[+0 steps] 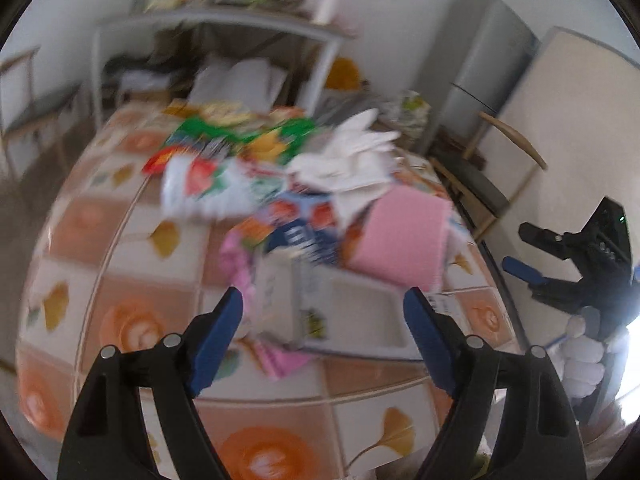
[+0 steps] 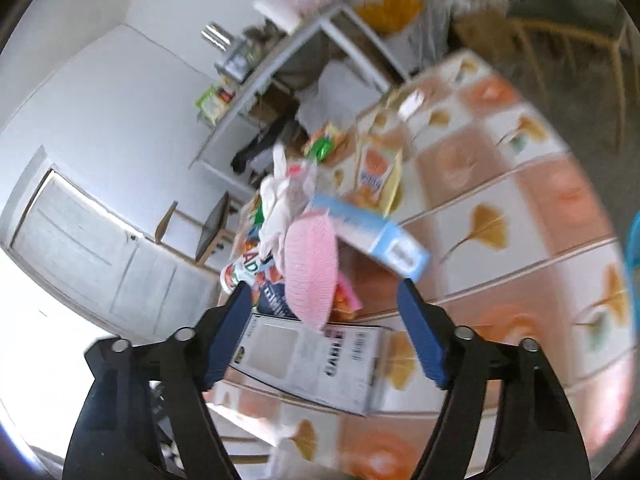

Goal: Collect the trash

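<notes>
Both grippers, left (image 1: 322, 312) and right (image 2: 324, 308), were spread and held nothing. The box (image 1: 352, 320) lay at twelve o'clock before the left gripper, long axis crosswise, on the table (image 1: 120, 280).

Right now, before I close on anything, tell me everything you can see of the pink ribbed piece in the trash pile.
The pink ribbed piece looks like a soft, finely ridged sheet or pad, pale pink, bent rather than flat. It sits high in the pile, propped at a tilt. White crumpled material lies against its upper edge, printed wrappers sit beneath it, and its lower edge overlaps the grey-white carton. Neither gripper touches it. Motion blur hides finer detail.
</notes>
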The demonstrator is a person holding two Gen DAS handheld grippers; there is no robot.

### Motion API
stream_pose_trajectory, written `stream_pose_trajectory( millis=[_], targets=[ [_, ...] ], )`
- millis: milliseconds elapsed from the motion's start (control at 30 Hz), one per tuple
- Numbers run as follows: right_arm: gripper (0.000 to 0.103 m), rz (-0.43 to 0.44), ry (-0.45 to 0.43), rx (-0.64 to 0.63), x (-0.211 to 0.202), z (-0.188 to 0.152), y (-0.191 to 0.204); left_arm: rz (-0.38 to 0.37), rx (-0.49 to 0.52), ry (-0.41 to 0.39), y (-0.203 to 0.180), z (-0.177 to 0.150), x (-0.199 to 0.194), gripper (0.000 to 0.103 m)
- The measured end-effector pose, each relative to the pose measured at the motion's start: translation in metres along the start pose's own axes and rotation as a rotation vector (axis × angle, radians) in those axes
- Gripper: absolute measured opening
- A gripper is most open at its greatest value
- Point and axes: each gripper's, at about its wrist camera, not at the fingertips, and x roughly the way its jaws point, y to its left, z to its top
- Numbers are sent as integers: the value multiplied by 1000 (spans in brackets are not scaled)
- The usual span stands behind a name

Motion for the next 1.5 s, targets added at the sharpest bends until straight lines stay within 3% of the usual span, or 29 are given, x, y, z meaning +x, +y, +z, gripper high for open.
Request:
stream_pose_trajectory(
  millis=[200, 400, 600, 867, 933, 1133, 1500],
  targets=[
    [59, -35, 43, 42, 37, 9, 3, -70, -153, 75, 33, -6, 20, 80],
    [58, -71, 40, 79, 50, 8, 4, -120, -197, 96, 41, -6, 29, 79],
    [54, -70, 33, 96, 62, 10, 5, -127, -172, 103, 41, -1, 34, 67],
    [33, -73, 40, 91, 73, 11, 7, -109, -144, 102, 38, 1, 35, 50],
    [32, -76, 36, 86, 72, 11, 8, -134, -153, 106, 40, 3, 34, 39],
    [30, -63, 34, 91, 66, 10, 8, -149, -164, 99, 39, 5, 32, 26],
    [29, -32, 18, 103, 55, 11, 7, -185, -186, 76, 41, 11, 23, 16]
  ],
)
